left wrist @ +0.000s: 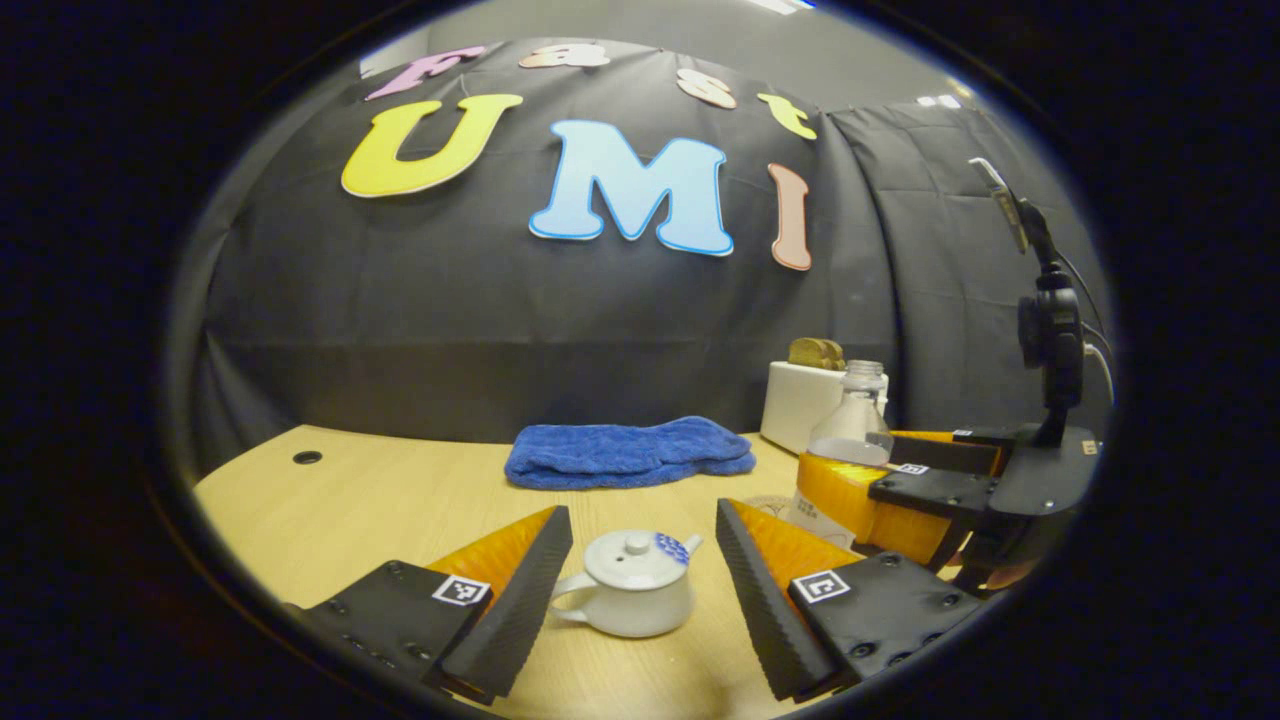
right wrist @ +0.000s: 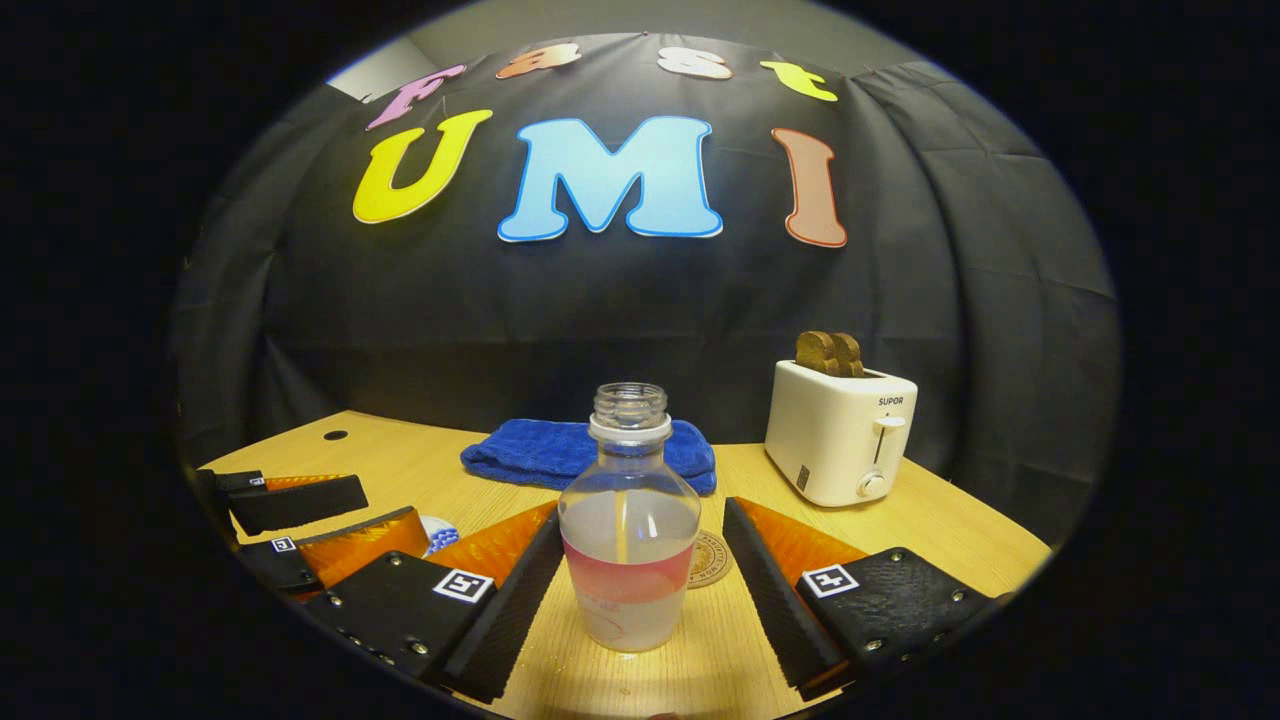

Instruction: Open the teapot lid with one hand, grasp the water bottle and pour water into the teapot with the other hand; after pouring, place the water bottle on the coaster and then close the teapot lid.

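Both jaws wide, holding nothing; coaster (right wrist: 709, 558) half hidden behind bottle (right wrist: 628, 530), teapot (left wrist: 628, 594) lidded.

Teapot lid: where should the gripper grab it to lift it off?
By the small round knob on top of the lid, coming straight down from above. The teapot stands upright, and the knob sticks up, narrow enough for the open left hand-held gripper.
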Motion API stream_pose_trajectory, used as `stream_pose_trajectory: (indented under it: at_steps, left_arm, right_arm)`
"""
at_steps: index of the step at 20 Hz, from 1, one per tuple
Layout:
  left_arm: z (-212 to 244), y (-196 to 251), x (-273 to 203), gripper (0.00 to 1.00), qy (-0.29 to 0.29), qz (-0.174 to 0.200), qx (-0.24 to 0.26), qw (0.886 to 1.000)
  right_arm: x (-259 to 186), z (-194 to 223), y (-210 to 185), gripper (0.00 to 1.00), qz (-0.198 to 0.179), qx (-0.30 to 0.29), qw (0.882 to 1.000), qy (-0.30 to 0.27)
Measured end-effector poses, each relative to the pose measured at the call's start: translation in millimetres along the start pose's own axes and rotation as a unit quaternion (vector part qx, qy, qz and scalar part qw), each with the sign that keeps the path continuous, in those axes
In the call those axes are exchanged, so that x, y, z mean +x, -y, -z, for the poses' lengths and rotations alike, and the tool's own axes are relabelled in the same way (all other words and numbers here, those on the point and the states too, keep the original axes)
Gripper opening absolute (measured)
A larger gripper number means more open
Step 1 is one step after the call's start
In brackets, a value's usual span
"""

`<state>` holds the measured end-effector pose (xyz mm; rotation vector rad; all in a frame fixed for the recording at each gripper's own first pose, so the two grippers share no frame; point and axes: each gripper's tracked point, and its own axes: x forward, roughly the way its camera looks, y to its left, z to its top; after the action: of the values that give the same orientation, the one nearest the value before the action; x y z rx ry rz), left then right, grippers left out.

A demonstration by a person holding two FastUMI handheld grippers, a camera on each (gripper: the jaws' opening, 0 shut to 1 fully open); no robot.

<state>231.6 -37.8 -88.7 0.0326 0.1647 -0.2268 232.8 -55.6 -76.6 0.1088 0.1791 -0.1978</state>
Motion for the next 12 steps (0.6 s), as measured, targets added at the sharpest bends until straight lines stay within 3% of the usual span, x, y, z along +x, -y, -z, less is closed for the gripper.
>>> stream_pose_trajectory:
  at_steps: [12]
  left_arm:
    - [12.3,2.1,20.7,0.92,-0.011,0.009,0.008,1.000]
  right_arm:
    - [9.5,28.9,0.1,0.96,-0.006,-0.001,0.999,-0.053]
